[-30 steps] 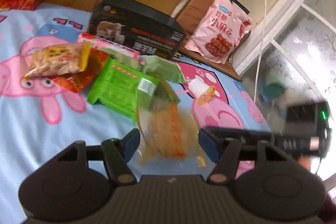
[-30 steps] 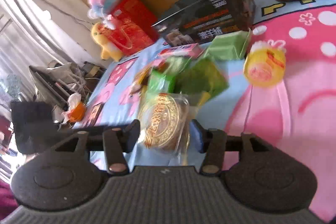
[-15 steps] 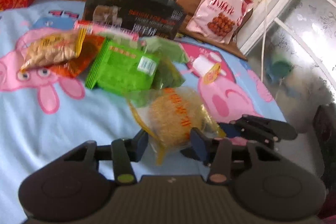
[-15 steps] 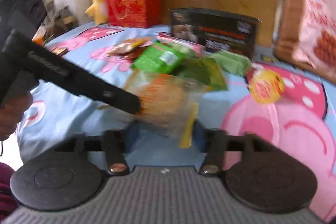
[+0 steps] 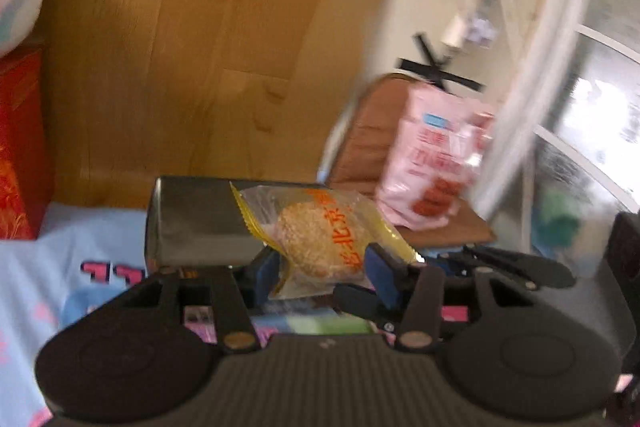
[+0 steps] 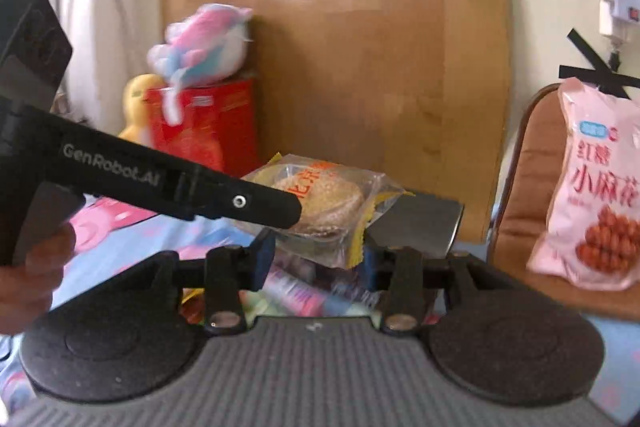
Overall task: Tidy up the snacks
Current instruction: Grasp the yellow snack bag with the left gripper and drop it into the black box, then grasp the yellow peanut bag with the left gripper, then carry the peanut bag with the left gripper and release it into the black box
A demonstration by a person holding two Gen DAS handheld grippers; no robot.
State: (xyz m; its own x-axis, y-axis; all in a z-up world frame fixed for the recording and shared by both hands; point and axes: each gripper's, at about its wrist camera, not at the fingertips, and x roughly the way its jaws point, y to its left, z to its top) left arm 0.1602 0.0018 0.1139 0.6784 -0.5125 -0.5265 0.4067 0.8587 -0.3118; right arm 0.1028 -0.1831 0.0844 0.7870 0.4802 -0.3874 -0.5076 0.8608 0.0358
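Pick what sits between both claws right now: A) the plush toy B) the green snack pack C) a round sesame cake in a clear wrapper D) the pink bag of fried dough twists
C: the sesame cake in its clear yellow-edged wrapper is held up between the pads of the left claw, whose jaws are opening, and in the right wrist view it also sits between the right claw pads.

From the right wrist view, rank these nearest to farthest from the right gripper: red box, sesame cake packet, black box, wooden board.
1. sesame cake packet: between the right gripper fingers, also pinched from the left by the left gripper.
2. black box: just behind the packet, to the right.
3. red box: farther back, left.
4. wooden board: against the wall, behind everything.
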